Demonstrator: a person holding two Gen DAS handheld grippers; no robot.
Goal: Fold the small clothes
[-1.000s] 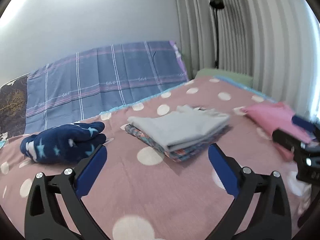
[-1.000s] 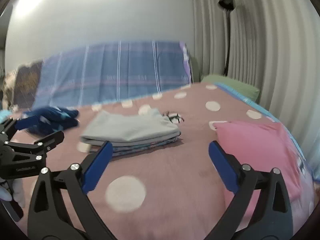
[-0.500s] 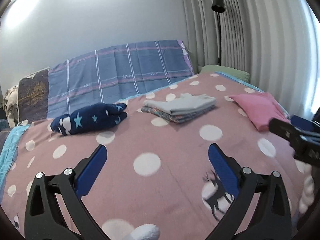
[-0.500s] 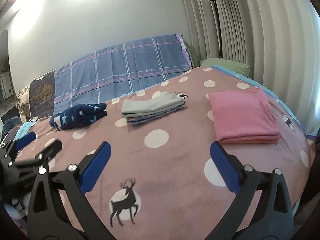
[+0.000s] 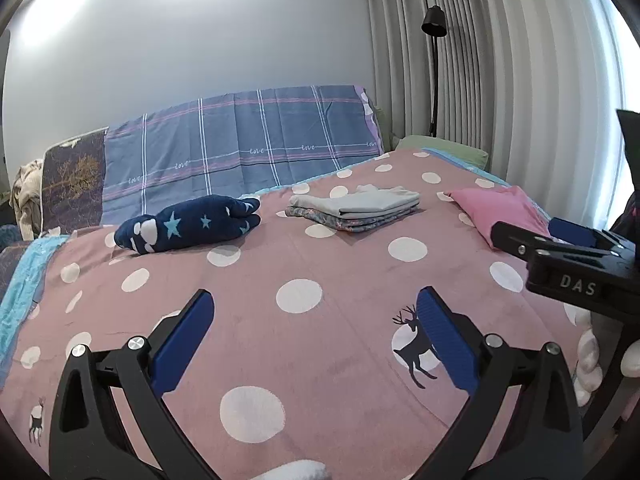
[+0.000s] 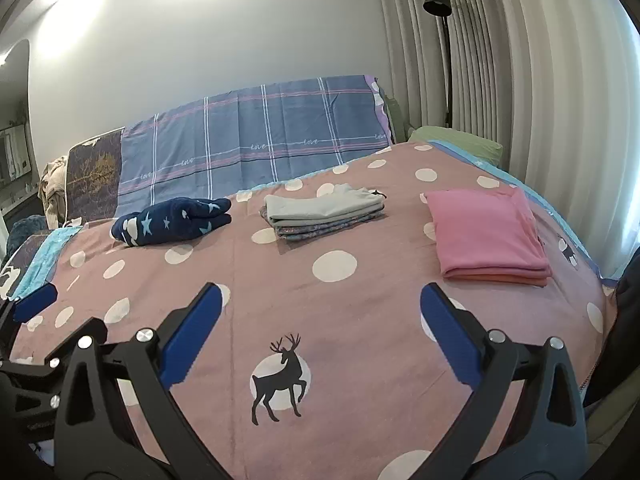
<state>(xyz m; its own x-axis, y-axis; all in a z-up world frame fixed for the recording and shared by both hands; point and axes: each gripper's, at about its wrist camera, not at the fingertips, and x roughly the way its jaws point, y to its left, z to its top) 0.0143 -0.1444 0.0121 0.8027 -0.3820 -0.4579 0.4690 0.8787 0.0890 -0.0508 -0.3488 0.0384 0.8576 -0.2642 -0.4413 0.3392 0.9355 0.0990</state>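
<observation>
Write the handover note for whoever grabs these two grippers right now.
Left gripper: open, empty, above the blanket.
Right gripper: open, empty, above the blanket.
On the spotted blanket: pink folded clothes on the right, a grey folded garment on top of a patterned one in the middle, a navy star-print garment on the left.
Done: pink and grey piles look neatly folded.
Left: the navy garment looks bunched or rolled rather than flat; check whether it needs folding. No other loose clothes in view.

"DAS" on the right gripper (image 5: 568,256); "love" repeated on the plaid blanket (image 5: 240,148).
</observation>
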